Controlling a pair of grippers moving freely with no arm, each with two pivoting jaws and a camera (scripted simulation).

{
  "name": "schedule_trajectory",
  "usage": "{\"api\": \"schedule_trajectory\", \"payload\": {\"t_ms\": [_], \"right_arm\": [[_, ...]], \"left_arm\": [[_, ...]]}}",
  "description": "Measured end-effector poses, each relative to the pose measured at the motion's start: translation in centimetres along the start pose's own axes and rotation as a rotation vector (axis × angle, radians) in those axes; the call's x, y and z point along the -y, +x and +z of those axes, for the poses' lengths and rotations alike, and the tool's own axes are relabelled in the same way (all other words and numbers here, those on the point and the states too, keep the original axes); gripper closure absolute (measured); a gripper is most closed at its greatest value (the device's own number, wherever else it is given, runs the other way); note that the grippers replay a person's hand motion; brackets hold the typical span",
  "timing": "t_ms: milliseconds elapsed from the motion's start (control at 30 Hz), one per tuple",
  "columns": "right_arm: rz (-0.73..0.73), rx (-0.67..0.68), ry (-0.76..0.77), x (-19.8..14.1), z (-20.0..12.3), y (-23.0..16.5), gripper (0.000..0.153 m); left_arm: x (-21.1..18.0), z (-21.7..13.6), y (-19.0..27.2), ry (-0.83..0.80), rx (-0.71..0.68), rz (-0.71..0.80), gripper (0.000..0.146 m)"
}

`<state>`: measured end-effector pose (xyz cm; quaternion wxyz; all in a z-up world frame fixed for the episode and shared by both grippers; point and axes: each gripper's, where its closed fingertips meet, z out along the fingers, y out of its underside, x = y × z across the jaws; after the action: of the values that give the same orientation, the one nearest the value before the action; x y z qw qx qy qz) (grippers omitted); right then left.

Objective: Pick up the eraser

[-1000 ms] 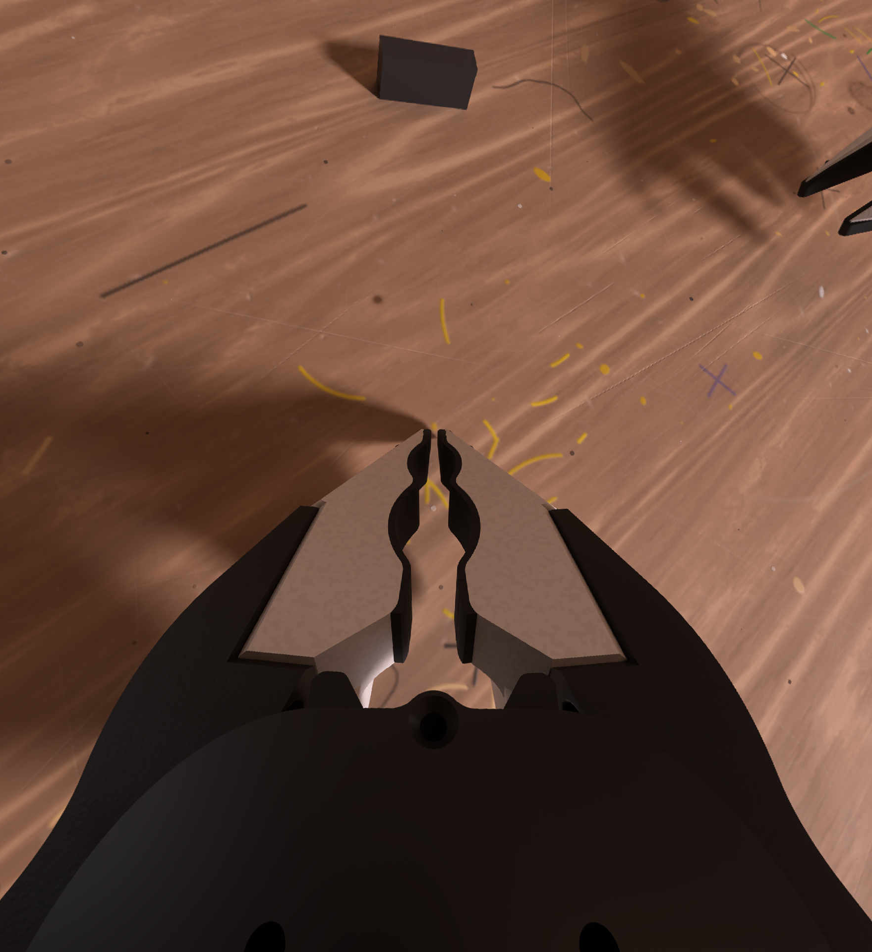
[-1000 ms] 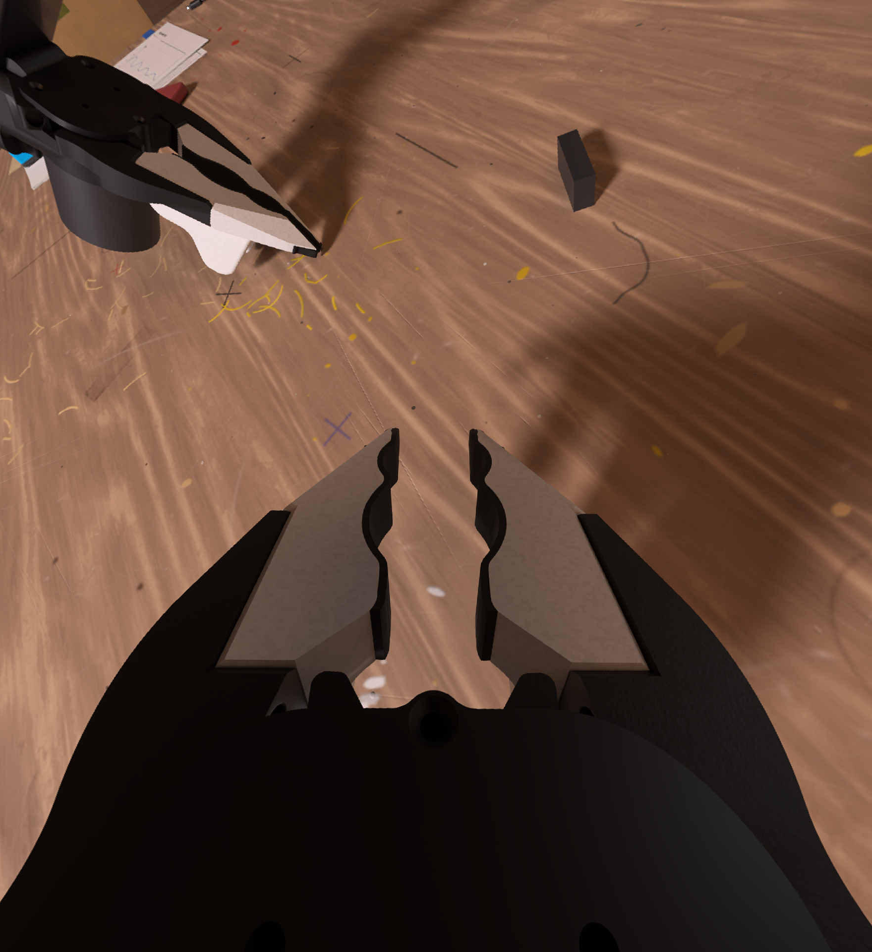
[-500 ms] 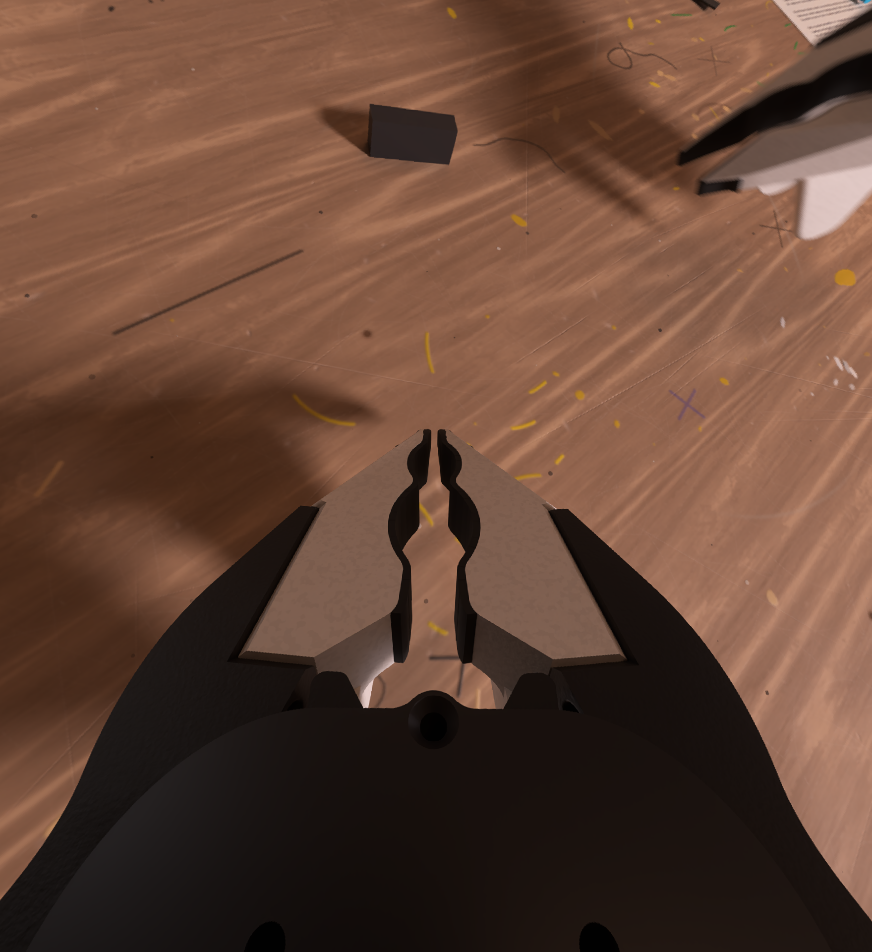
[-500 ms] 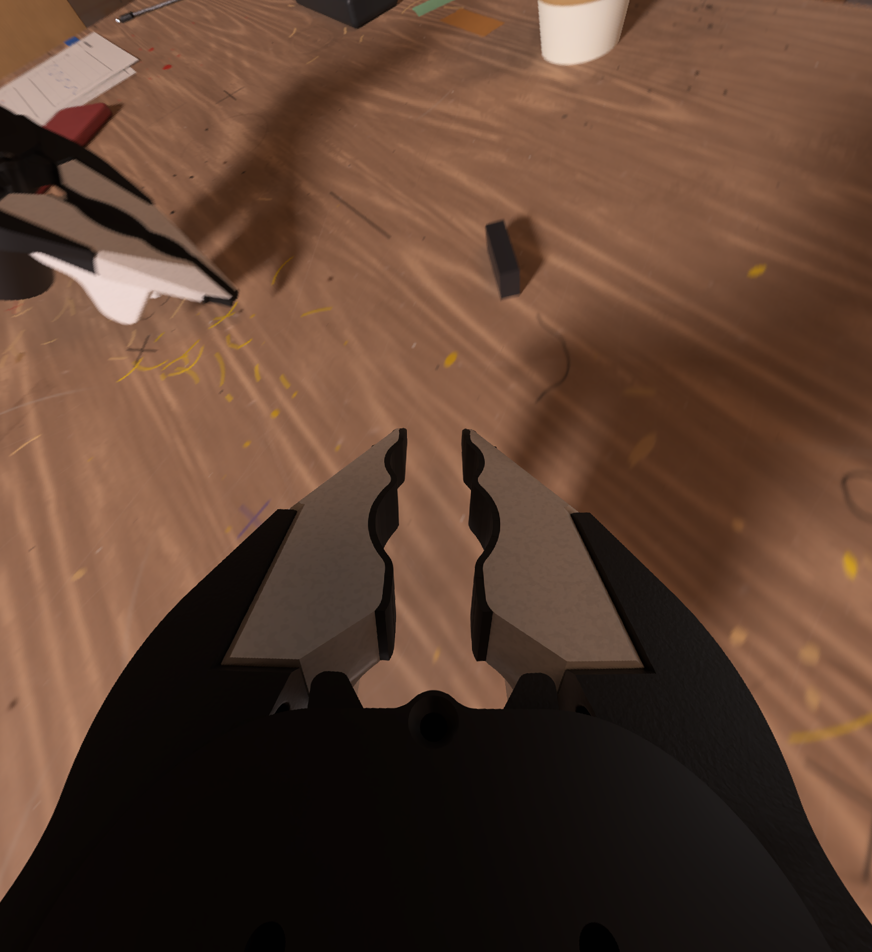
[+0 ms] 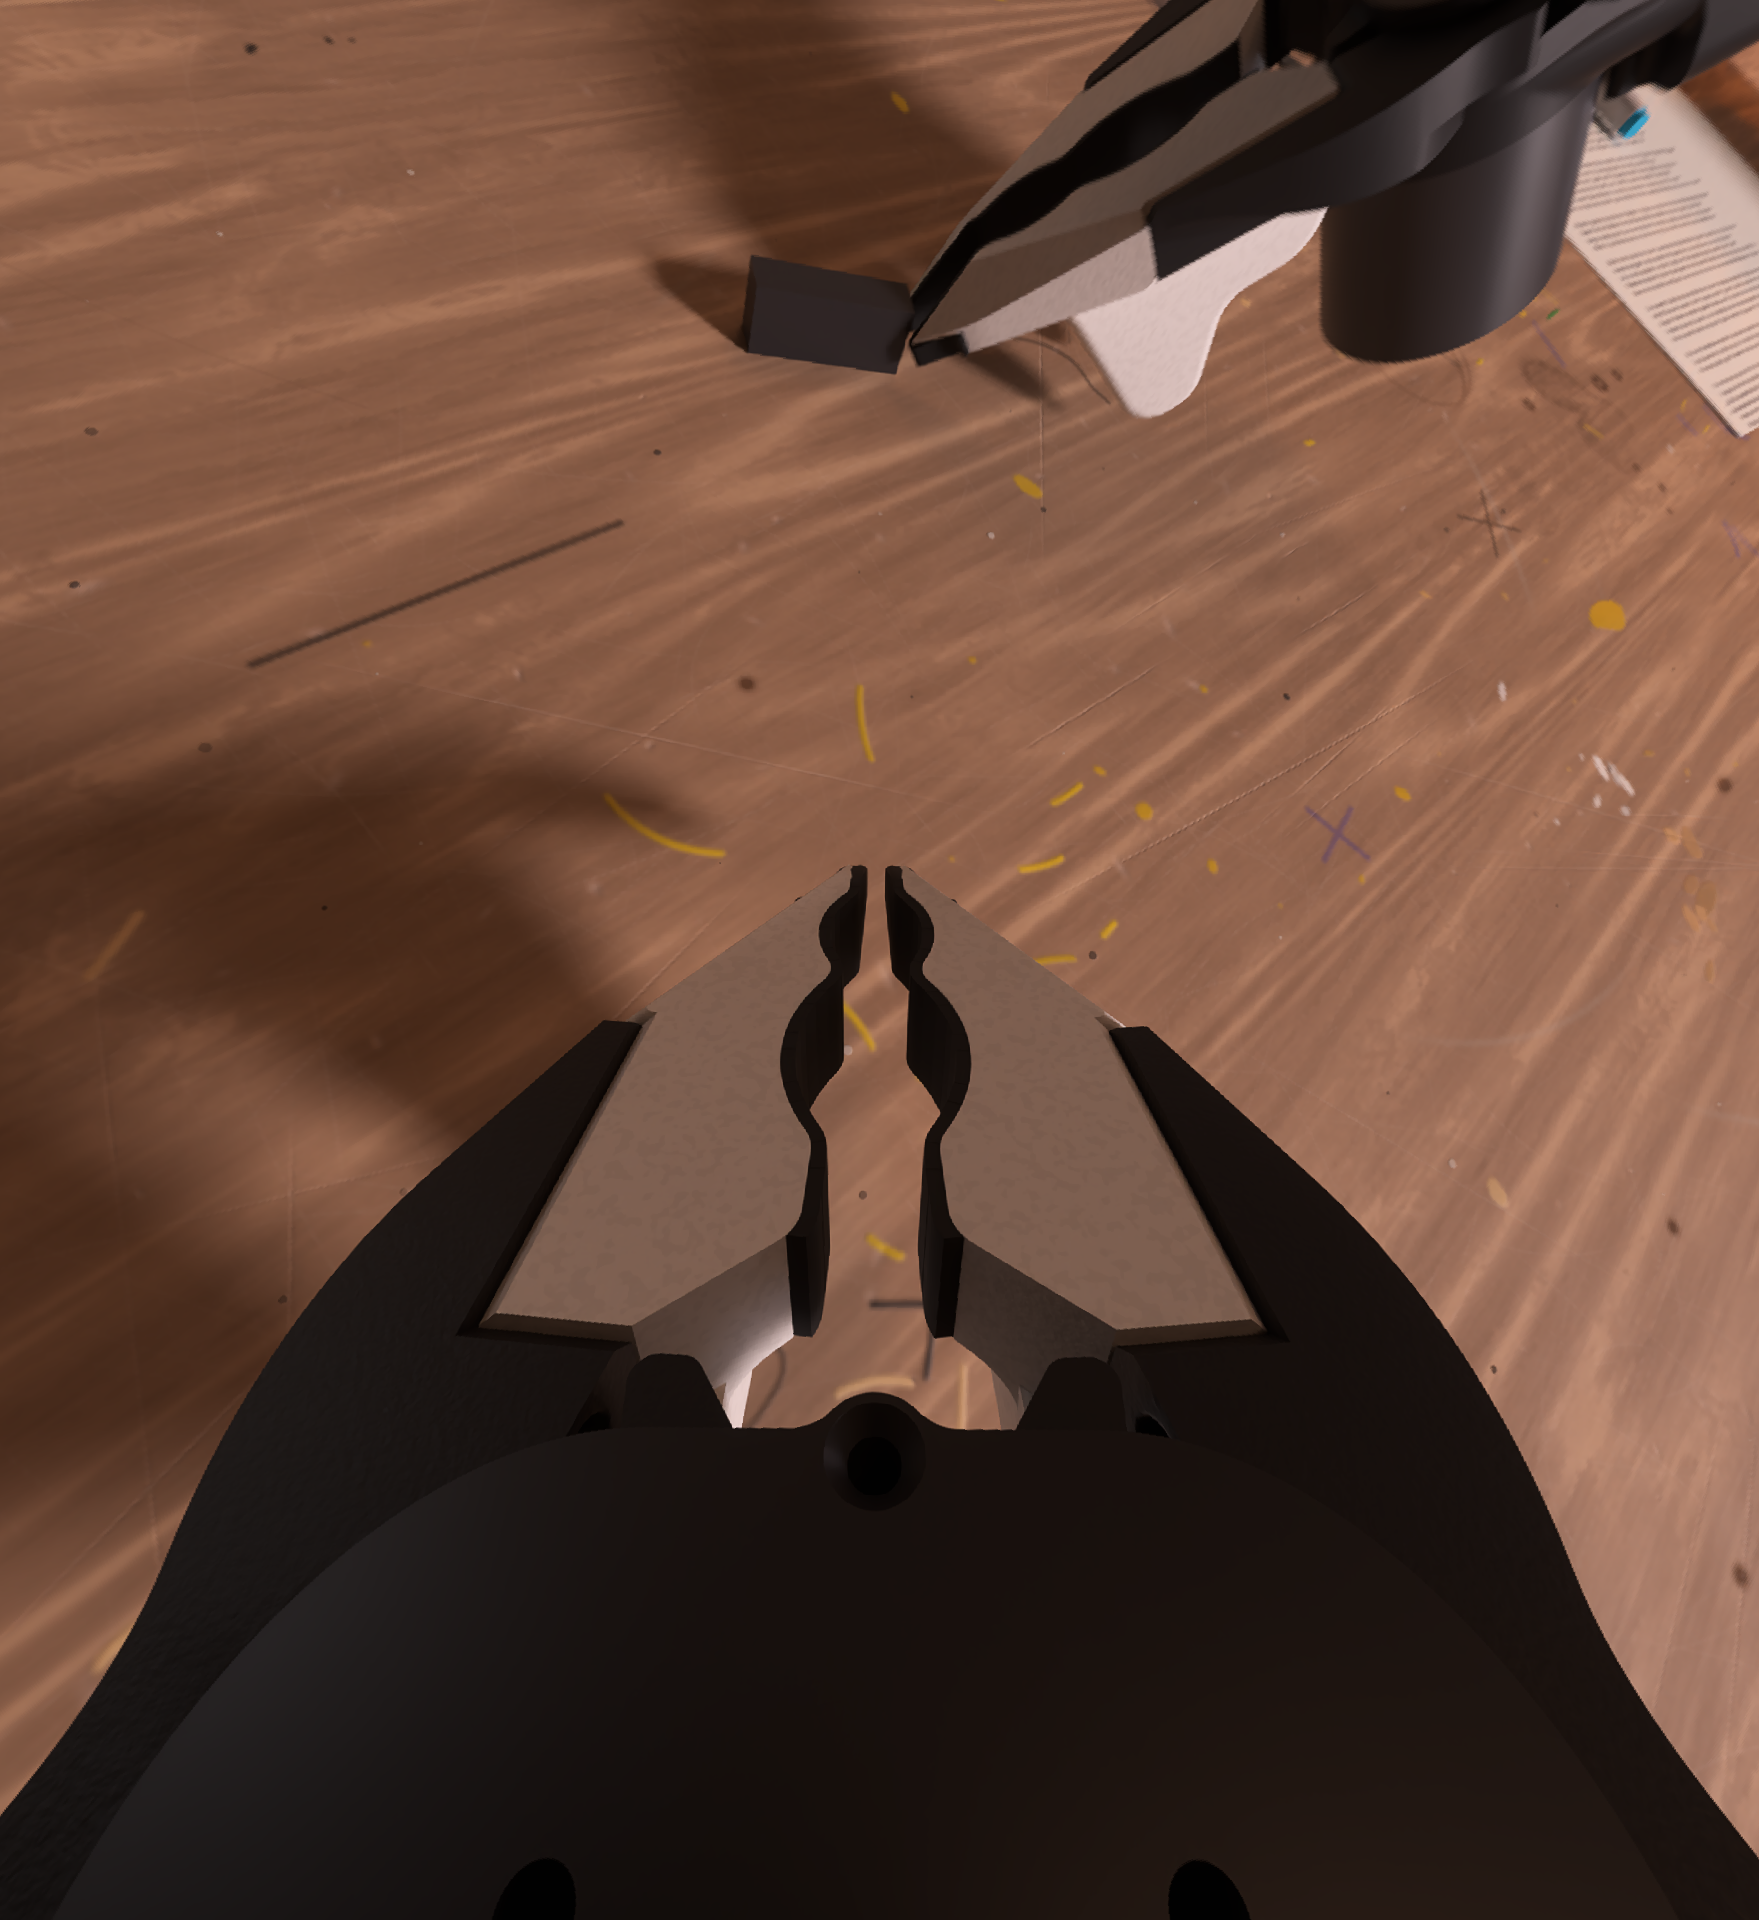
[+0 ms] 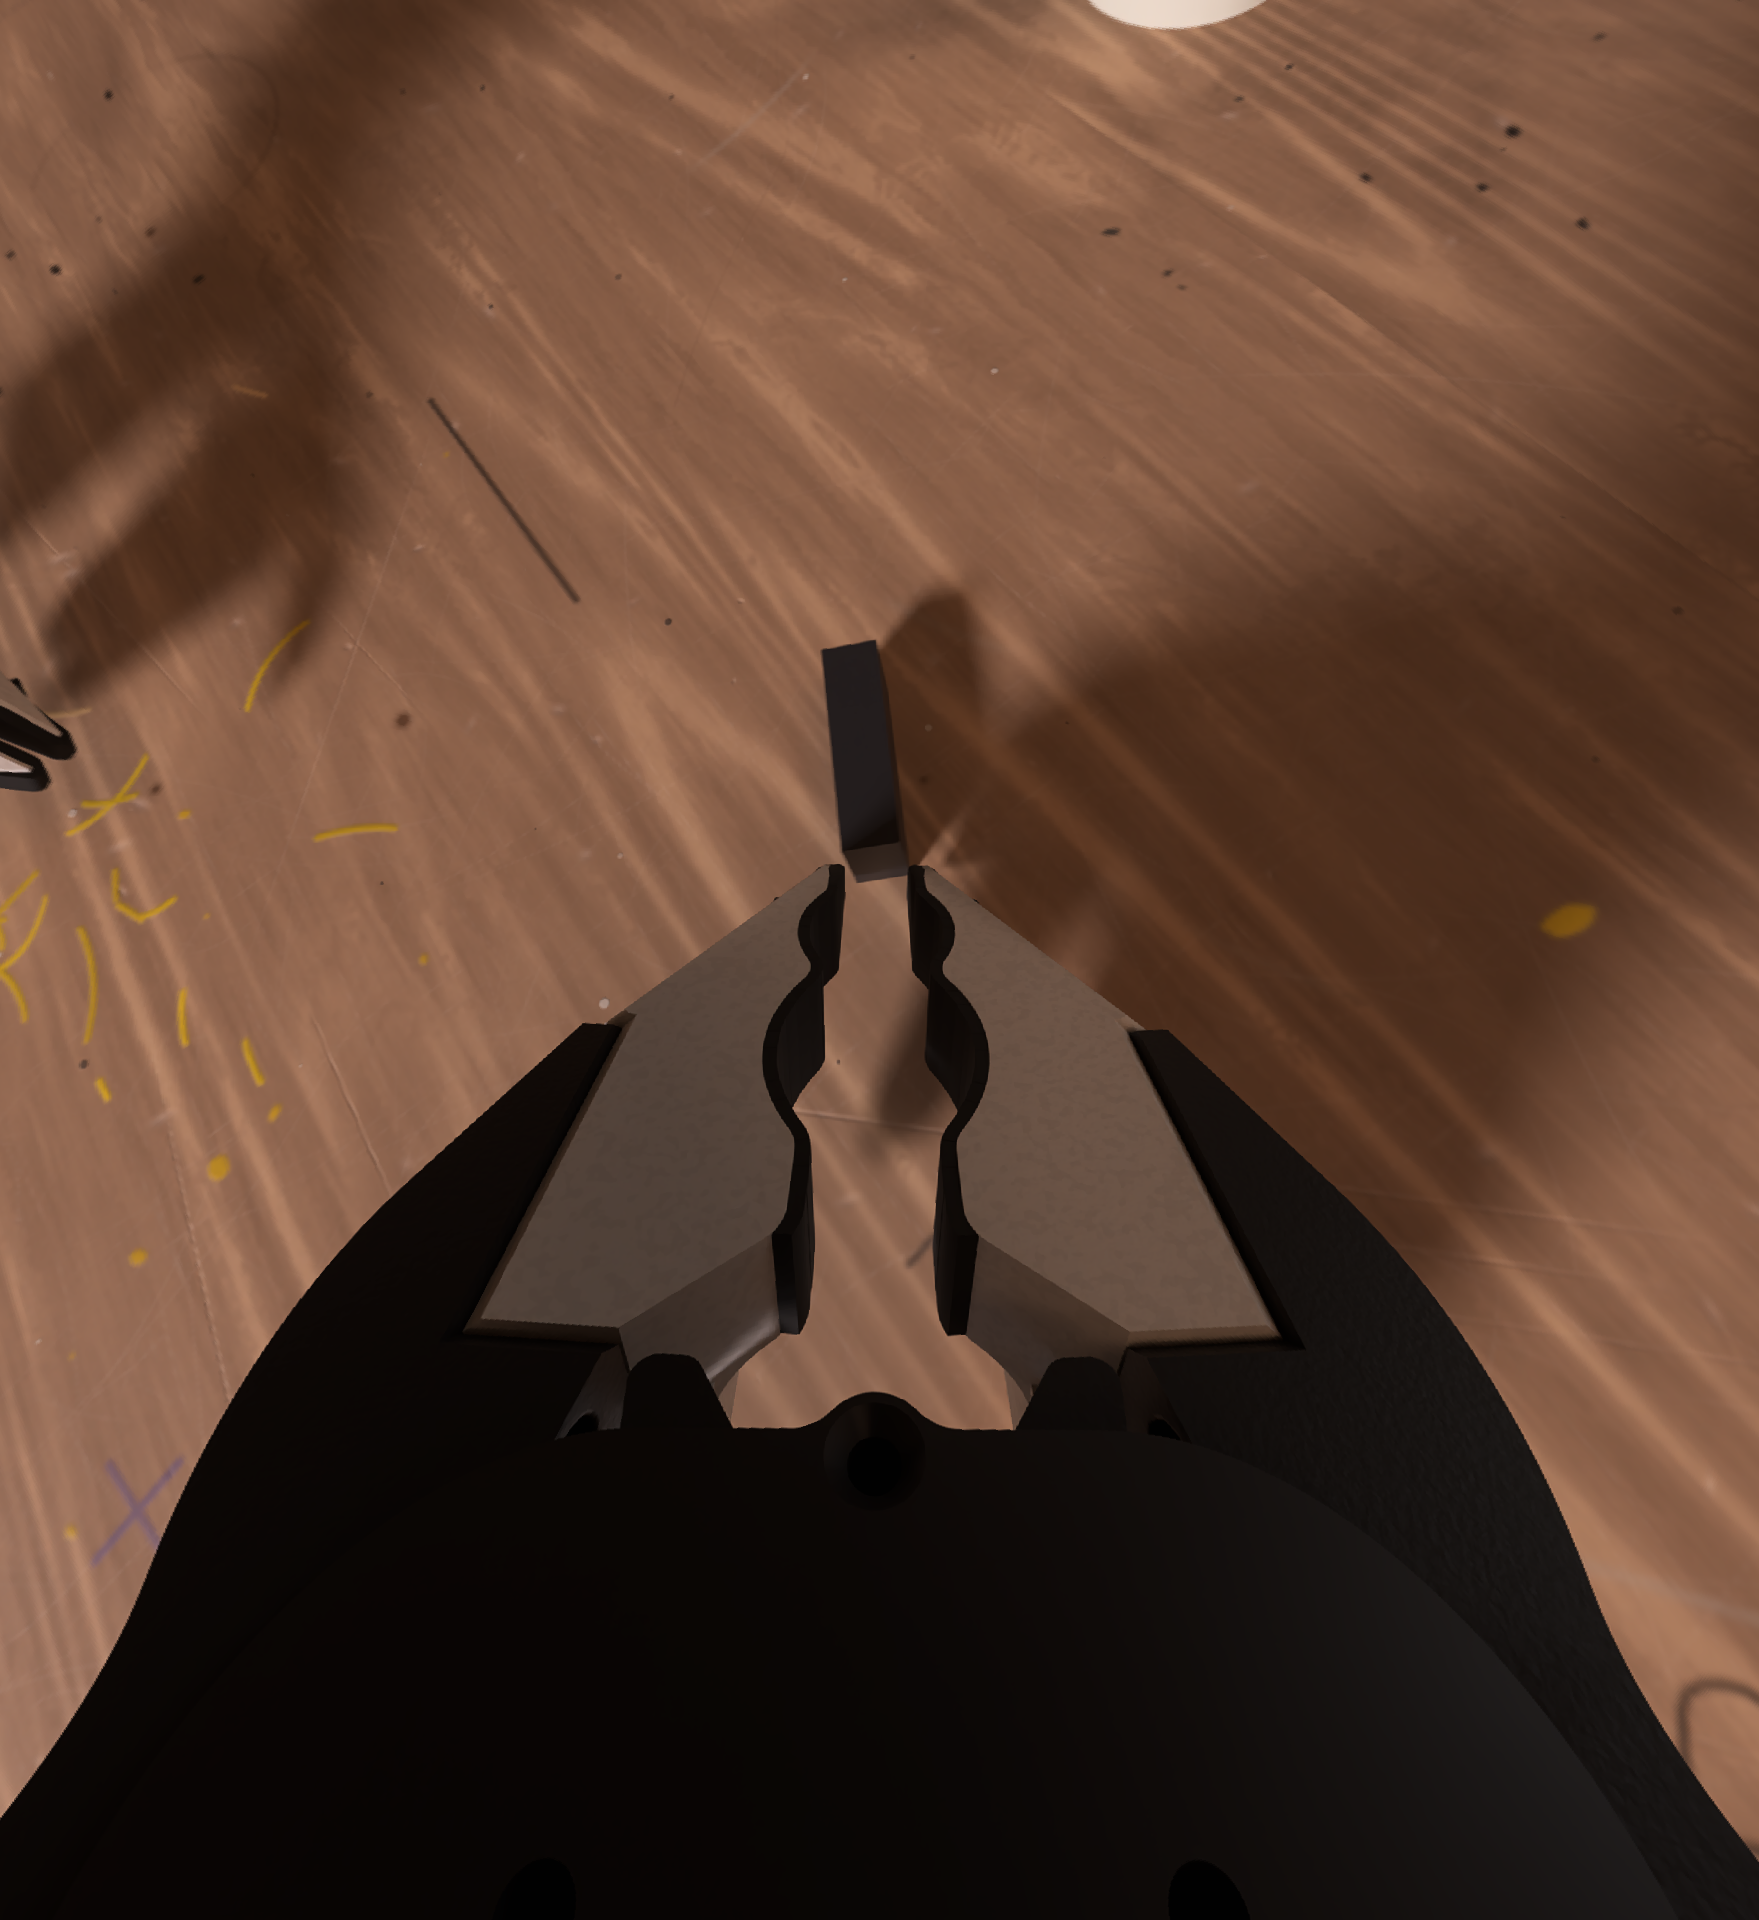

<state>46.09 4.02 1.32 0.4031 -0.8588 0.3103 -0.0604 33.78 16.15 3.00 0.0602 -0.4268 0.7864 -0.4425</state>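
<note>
The eraser [image 6: 859,758] is a small dark block standing on its long edge on the wooden table [image 6: 1270,416]. It lies lengthwise just ahead of my right gripper [image 6: 875,878]. That gripper is open by about the eraser's width, with its tips level with the eraser's near end. In the left wrist view the eraser [image 5: 823,317] lies far ahead, and the right gripper [image 5: 922,338] comes in from the upper right with its tips at the eraser's right end. My left gripper [image 5: 873,878] is shut and empty, low over the table.
A printed sheet of paper [image 5: 1685,260] lies at the far right of the left wrist view. A white cup [image 6: 1166,8] stands beyond the eraser. The left gripper's tips [image 6: 13,748] show at the left edge of the right wrist view.
My right gripper has moved forward to the eraser and its jaws have narrowed. My left gripper stays shut and has hardly moved.
</note>
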Motion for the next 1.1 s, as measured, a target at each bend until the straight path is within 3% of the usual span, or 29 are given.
{"api": "schedule_trajectory", "payload": {"t_ms": [200, 767, 933, 1100], "right_arm": [[-0.031, -0.017, -0.007, 0.6, 1.2, 0.1, 0.144], [-0.204, -0.049, -0.029, 1.8, 2.5, -0.1, 0.132], [-0.194, -0.038, -0.04, 1.6, 2.4, -0.2, 0.141], [-0.195, -0.035, -0.037, 1.5, 1.7, -0.4, 0.141]], "left_arm": [[0.1, -0.1, -0.2, 0.009, -0.011, -0.022, 0.142], [0.1, -0.2, -0.2, 0.014, -0.018, -0.035, 0.142], [0.1, -0.2, -0.2, 0.014, -0.015, -0.034, 0.142], [0.2, -0.1, 0.0, 0.012, -0.012, -0.018, 0.142]]}}
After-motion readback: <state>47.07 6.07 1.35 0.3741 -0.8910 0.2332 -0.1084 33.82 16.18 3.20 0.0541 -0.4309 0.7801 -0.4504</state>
